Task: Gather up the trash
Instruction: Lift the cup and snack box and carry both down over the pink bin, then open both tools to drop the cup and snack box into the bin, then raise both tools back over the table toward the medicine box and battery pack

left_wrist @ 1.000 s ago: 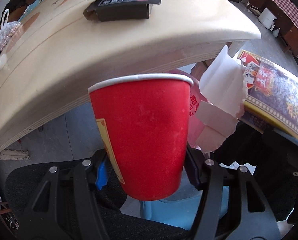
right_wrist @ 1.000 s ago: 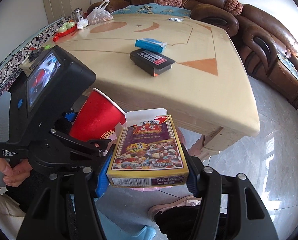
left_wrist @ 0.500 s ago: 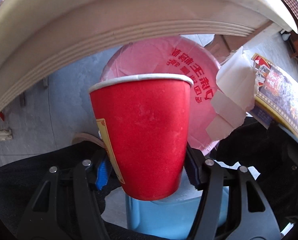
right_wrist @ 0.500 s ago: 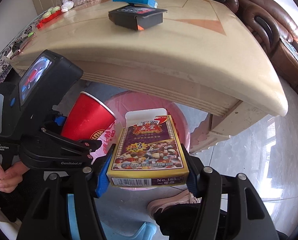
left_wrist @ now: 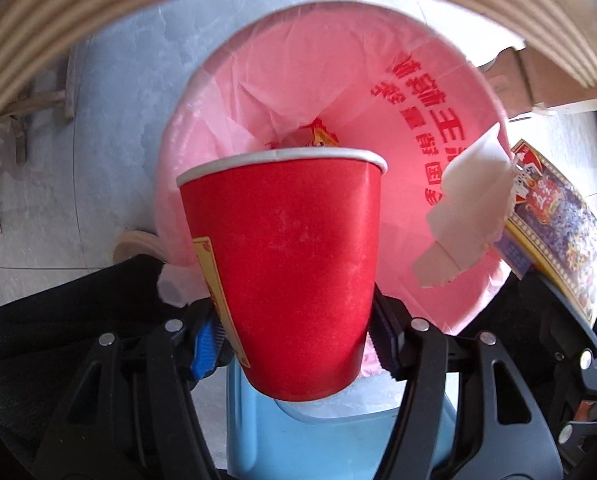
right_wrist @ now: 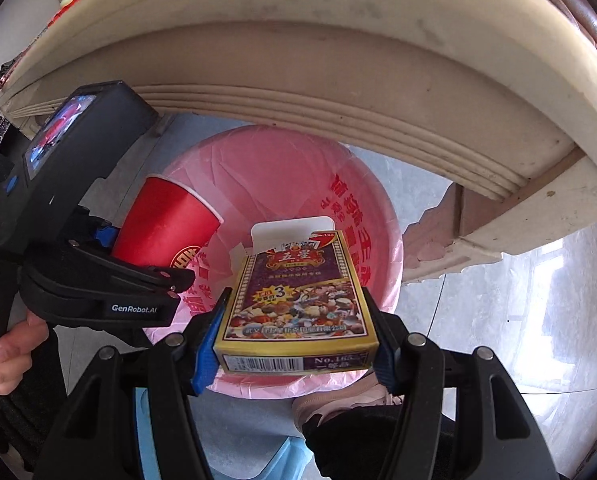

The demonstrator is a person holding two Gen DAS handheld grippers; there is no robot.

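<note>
Your left claw [left_wrist: 298, 336] is gripping a red cup [left_wrist: 286, 272] over the near rim of the pink-lined bin [left_wrist: 318, 80], which is sitting under the surface's edge [right_wrist: 298, 60]. Your right claw [right_wrist: 294, 340] is clamping a card box [right_wrist: 298, 300], flap open, over the bin too, just right of the cup.

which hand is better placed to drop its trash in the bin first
Right, probably. Its box hangs over the middle of the pink-lined bin. The left one's cup sits over the near-left rim, so it could catch the edge. Both are held tight between the fingers.
</note>
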